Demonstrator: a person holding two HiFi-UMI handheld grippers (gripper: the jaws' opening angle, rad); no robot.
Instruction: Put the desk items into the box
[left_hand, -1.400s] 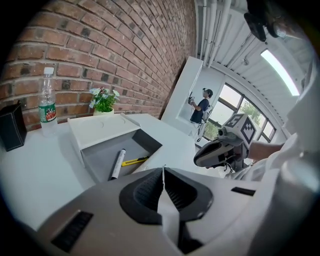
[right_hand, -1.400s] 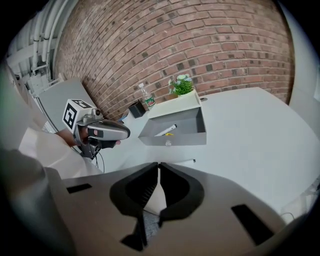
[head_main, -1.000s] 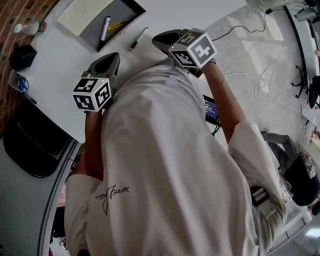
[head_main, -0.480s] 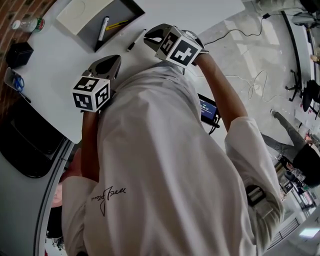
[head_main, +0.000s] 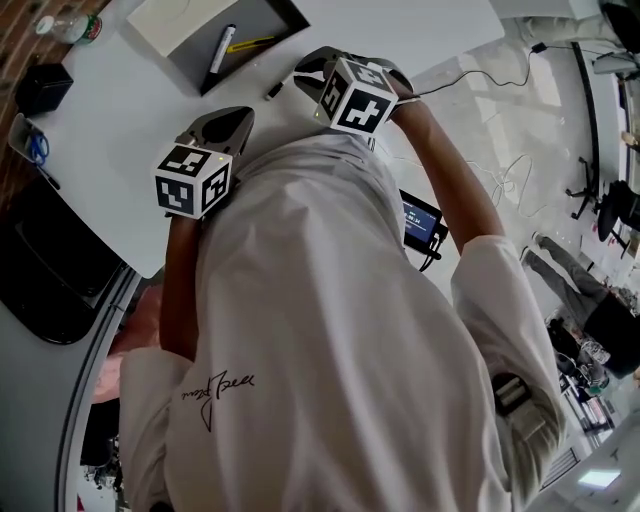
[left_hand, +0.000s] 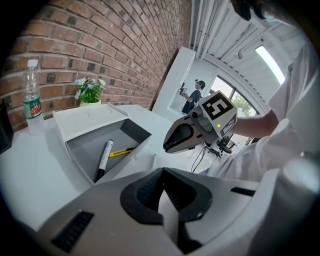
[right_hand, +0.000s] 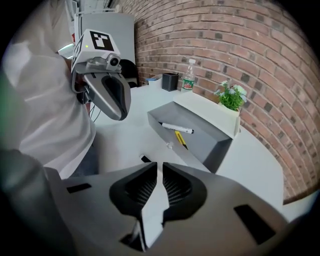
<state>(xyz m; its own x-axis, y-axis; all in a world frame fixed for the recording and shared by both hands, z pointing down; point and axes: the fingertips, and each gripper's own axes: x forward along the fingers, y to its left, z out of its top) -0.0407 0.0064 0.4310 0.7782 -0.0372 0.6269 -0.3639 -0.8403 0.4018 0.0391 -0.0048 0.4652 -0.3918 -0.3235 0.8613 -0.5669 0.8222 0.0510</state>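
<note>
Head view: bottle (head_main: 68, 27) and black cup (head_main: 43, 88) near box (head_main: 262, 22), pen (head_main: 272, 91) beside right gripper (head_main: 300, 74)

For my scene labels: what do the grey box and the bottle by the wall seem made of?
Grey box: probably matte cardboard, from its dull flat walls and sharp edges. Bottle: likely clear plastic, see-through with white cap and green label.

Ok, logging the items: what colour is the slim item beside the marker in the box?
Yellow; the slim item shows best in the right gripper view.
</note>
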